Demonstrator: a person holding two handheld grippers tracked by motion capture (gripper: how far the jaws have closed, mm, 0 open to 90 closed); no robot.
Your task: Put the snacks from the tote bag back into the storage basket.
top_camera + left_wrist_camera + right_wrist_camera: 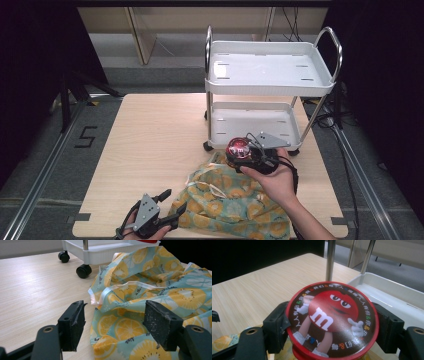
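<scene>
One round red tin (pixel 332 322) is gripped between the two jaws of the right claw (pixel 332 325), which are pressed against its opposite sides. On the lid a red cartoon candy figure with a white letter "m" is printed, and a ring of small characters is set around the edge. In the high view the tin (pixel 238 148) is held above the far edge of the fabric bag (pixel 230 200), just in front of the lower shelf of the white cart (pixel 270 80), and it is not touching the bench (pixel 155 150). The right claw (pixel 245 152) is held from below by the person's right hand (pixel 275 182).

The bag is made of light blue-green fabric with a pattern of yellow citrus slices, and it is lying crumpled on the near part of the bench. Its white-trimmed edge (pixel 110 291) is seen in the left gripper view. The left claw (pixel 113 322) is open, with the jaws wide apart, and nothing is gripped by it. It is placed low at the near left corner of the bag, and the fabric is seen between the jaws. Whether the fabric is touched by them cannot be told. Two black wheels (pixel 83 271) of the cart are standing on the bench behind the bag.
</scene>
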